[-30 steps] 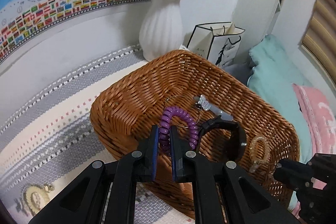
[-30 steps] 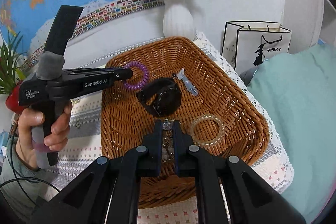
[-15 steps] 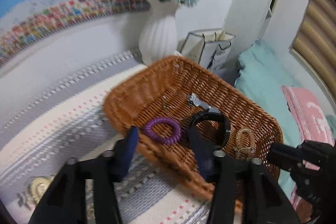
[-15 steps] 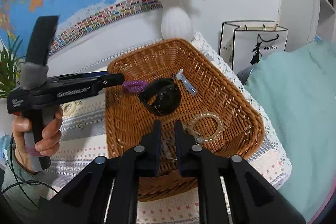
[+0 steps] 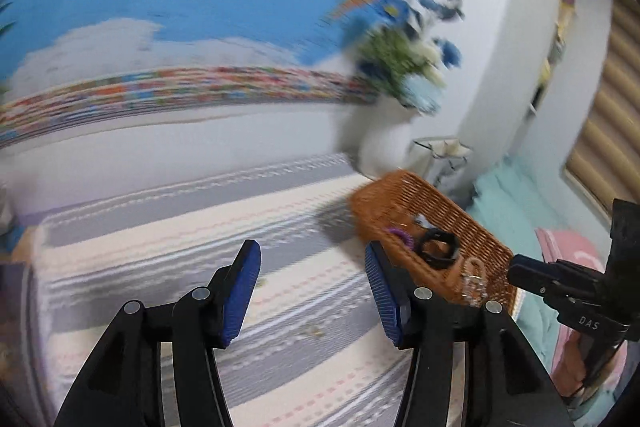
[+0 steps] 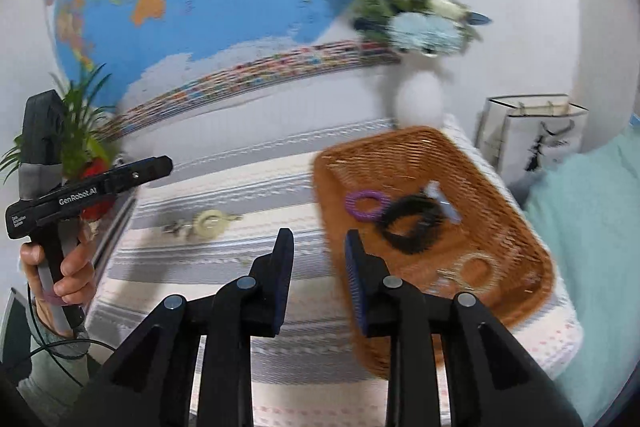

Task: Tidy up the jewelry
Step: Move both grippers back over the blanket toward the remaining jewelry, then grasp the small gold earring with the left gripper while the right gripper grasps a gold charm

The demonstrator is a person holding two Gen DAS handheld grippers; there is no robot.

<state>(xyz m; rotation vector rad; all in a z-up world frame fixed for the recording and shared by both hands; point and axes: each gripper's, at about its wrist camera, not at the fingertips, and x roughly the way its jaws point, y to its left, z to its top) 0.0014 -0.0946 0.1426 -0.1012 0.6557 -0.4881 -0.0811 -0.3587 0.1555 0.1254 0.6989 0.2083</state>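
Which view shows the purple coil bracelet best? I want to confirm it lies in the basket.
The right wrist view: the purple coil bracelet lies flat in the wicker basket, its whole ring visible beside the black watch. The left wrist view shows only a small blurred purple sliver behind the basket's near rim.

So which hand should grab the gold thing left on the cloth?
Probably the left gripper: it is open, empty, and on the same side as the gold piece. The right gripper sits nearer the basket.
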